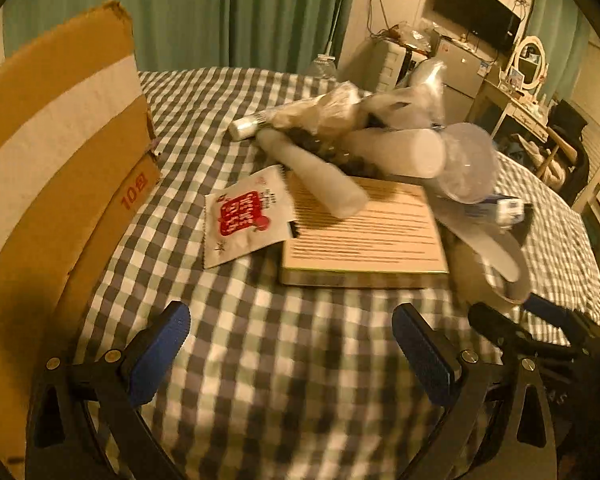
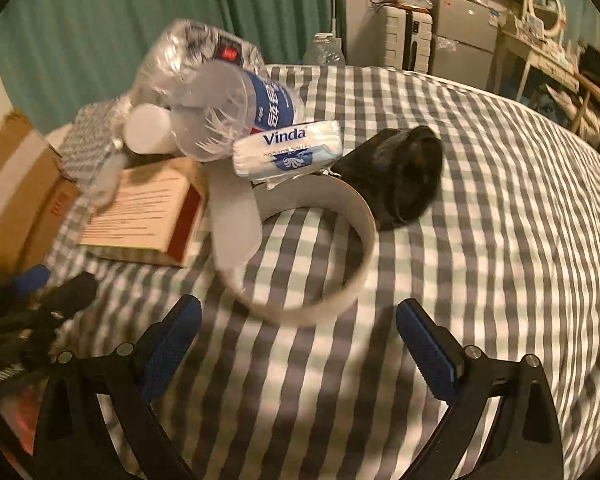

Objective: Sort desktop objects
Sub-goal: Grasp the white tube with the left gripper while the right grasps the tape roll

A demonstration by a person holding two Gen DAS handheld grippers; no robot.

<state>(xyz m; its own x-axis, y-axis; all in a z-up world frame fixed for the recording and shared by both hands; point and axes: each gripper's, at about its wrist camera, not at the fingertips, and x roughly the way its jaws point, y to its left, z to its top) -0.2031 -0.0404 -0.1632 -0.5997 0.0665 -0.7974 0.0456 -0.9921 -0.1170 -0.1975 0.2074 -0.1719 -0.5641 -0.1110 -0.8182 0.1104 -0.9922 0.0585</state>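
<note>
where both grippers' fingers [image 2: 168, 344] gape empty, white band [image 2: 364, 232] just ahead

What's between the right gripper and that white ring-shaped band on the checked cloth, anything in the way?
Nothing visible. The right gripper is open, and only bare checked cloth lies between it and the near edge of the white band. The tissue pack and black pouch sit beyond the band.

"Vinda" on tissue pack [image 2: 288, 152]
</note>
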